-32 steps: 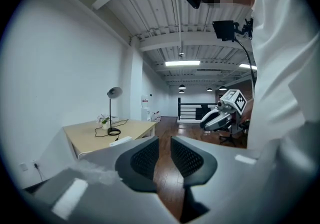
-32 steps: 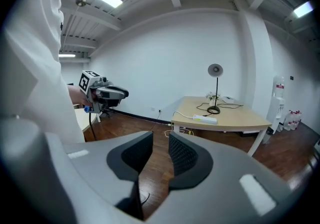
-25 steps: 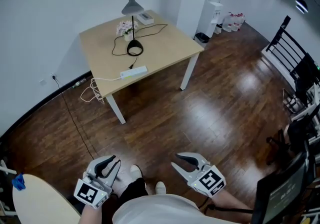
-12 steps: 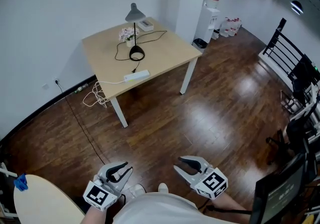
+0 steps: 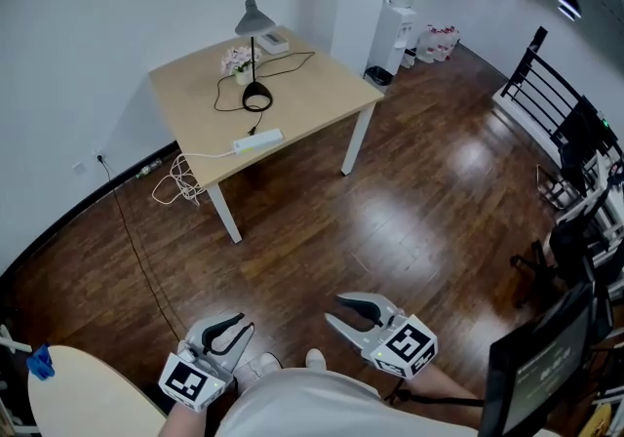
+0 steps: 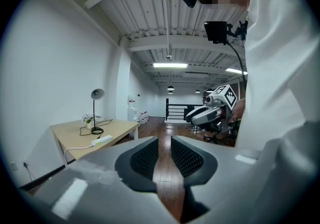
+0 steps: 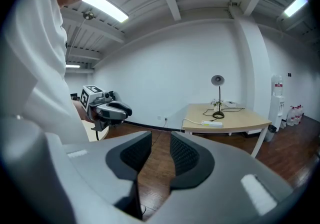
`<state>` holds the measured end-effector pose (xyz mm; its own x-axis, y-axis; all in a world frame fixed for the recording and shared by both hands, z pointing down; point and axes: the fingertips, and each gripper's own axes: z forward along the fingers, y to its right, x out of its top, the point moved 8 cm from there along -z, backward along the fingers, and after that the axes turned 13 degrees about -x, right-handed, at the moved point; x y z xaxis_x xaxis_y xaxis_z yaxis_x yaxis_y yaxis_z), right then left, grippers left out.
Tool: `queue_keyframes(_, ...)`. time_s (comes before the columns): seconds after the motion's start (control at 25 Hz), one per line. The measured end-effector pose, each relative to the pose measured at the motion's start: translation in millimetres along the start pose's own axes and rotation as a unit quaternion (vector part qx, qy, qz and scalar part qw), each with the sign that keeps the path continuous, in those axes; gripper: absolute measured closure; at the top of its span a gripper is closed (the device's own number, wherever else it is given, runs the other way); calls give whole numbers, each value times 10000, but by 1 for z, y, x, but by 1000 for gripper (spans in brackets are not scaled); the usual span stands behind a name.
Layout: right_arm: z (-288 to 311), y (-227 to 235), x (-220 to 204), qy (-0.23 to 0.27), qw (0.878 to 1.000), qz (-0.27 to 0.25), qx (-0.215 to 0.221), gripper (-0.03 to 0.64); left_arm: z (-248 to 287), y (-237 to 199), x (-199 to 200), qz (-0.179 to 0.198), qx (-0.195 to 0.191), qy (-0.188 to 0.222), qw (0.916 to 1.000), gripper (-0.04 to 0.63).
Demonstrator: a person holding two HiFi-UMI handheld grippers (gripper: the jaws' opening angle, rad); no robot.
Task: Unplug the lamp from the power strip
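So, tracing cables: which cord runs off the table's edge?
The white power-strip cord; the black lamp cord lies looped on the tabletop.

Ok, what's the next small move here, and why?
Probably step toward the table: the power strip lies at its near edge, far out of reach. The left gripper is open and empty; the jaws of the right gripper are opening, nothing between them.

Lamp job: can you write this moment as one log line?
stage: far from table | lamp: on table | power strip: table edge, untouched | left gripper: open, empty | right gripper: opening, empty
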<state>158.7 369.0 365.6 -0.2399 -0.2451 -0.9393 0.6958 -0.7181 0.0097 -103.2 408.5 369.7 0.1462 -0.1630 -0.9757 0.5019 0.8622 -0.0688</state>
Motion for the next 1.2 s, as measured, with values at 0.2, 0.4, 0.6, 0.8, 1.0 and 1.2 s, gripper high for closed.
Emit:
queue_keyframes(0.2,6,-2,4,4,10000,-44,1,497,-2,-5,-2,2,-3,-48,10000,508)
queue_keyframes(0.4,8,-3,2,-84,9999,-69,-22,499,-3,-8,-6,6,-43,-265,9996,508)
queue_keyframes(0.6,6,-5,2,-172,9998,-116,-25,499,-2,-8,-8,-21,-79,-256,9996,508)
queue_keyframes(0.8,3,-8,1,-146,9999,-80,-27,499,0,-6,-11,-35,-106,-222,9997,508)
queue_keyframes(1.0,1,-9,1,-203,9997,-133,-25,499,0,-3,-12,-67,-127,-244,9996,506)
queue_keyframes(1.2,2,-10,-1,-119,9999,-73,14,499,-1,0,-16,-73,-92,-276,9996,506)
